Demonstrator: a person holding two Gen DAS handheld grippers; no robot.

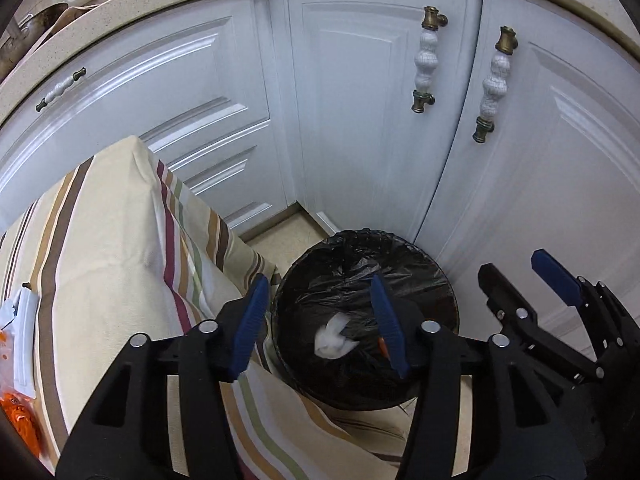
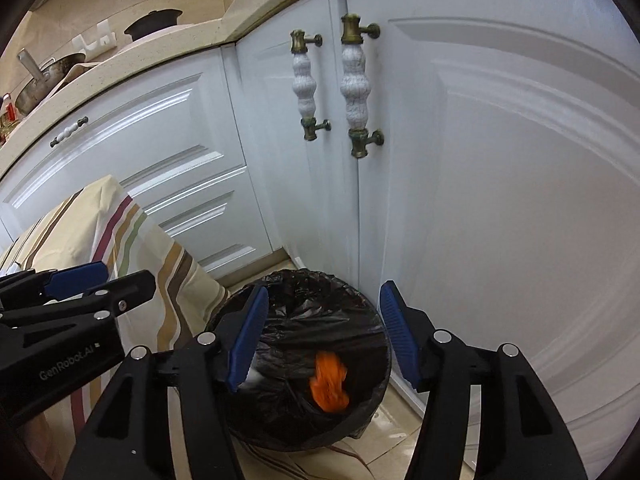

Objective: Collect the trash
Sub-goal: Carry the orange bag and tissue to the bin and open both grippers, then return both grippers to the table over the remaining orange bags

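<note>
A round bin with a black liner [image 1: 404, 248] stands on the floor in the cabinet corner; it also shows in the right wrist view [image 2: 304, 284]. My left gripper [image 1: 320, 328] is open above the bin. A blurred white crumpled piece [image 1: 332, 340] is inside the bin between its fingers. My right gripper [image 2: 320, 336] is open above the bin. A blurred orange piece [image 2: 328, 384] is in the bin mouth below it. The right gripper shows in the left wrist view [image 1: 528, 280], and the left gripper in the right wrist view [image 2: 116, 276].
A table with a striped cloth [image 1: 108, 240] stands left of the bin, with orange and white packaging [image 1: 16, 360] at its left edge. White cabinet doors with ceramic handles [image 1: 424, 60] stand close behind the bin. Pots [image 2: 44, 80] sit on the counter.
</note>
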